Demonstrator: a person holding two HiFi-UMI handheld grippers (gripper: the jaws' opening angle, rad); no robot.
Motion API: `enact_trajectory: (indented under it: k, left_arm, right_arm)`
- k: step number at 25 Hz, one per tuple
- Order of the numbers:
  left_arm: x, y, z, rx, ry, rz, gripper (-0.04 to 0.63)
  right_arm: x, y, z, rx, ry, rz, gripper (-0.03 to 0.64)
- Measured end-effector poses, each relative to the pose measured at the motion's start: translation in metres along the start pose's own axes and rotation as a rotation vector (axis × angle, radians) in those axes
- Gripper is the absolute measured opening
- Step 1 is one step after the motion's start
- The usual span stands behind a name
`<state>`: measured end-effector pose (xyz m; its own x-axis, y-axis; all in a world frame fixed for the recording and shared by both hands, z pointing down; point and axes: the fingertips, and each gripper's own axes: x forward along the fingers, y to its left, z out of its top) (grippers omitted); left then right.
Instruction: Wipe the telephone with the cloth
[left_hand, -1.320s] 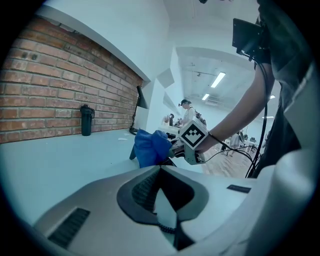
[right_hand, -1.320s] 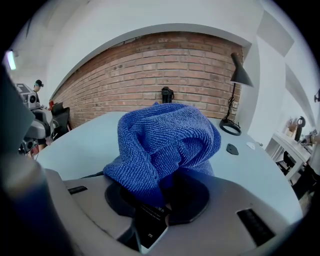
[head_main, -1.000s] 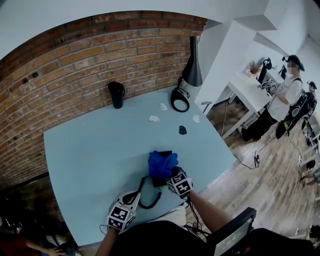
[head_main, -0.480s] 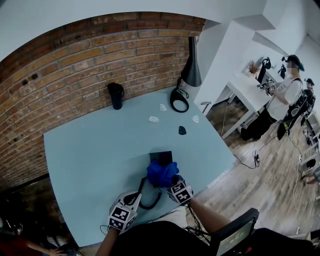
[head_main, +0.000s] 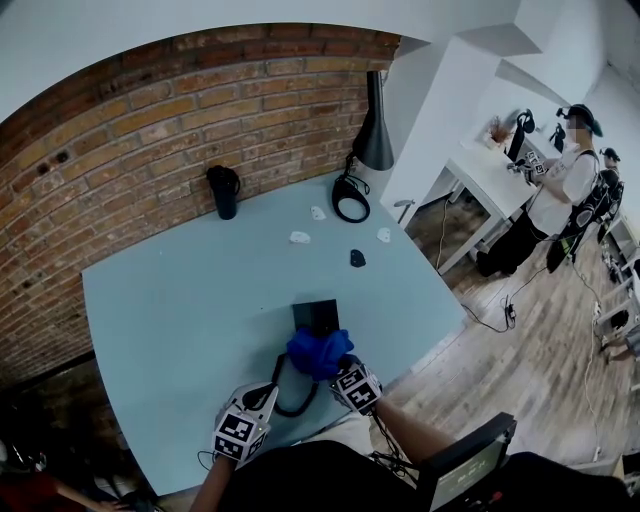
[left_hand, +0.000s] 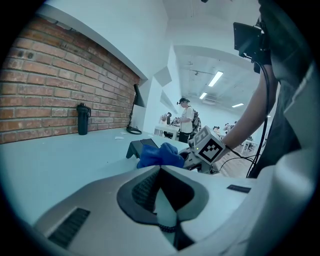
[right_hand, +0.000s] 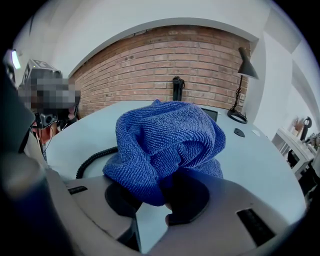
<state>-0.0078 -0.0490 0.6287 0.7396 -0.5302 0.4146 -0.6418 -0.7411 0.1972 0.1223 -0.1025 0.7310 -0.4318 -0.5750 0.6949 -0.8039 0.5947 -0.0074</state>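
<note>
The right gripper (head_main: 337, 364) is clamping the bunched blue cloth (head_main: 317, 350) and holding it on the near end of the black telephone (head_main: 316, 313), which is lying close to the desk's (head_main: 170, 300) near edge. The left gripper (head_main: 268, 393) is sitting closed around the coiled cord (head_main: 291, 406) just left of it.

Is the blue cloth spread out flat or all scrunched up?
Scrunched up: the cloth bulges in folds from the right tongs.
</note>
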Motion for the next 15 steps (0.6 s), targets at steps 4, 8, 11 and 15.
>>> enact_trajectory:
  k: [4,8,11,15]
  left_arm:
    - [0.0,0.003,0.0,-0.004,-0.004,0.009,0.011]
    - [-0.001,0.004,0.002,-0.014,-0.015,0.022,0.011]
    - [-0.002,0.006,0.005,-0.015,-0.026,0.031,0.011]
    - [-0.002,0.008,0.007,-0.018,-0.03,0.033,0.011]
  right_arm:
    - [0.0,0.007,-0.012,-0.055,0.052,0.051,0.124]
    - [-0.004,0.011,-0.018,-0.1,0.109,0.1,0.124]
    - [-0.003,0.01,-0.021,-0.143,0.17,0.14,0.124]
    - [-0.009,0.014,-0.027,-0.219,0.3,0.304,0.123]
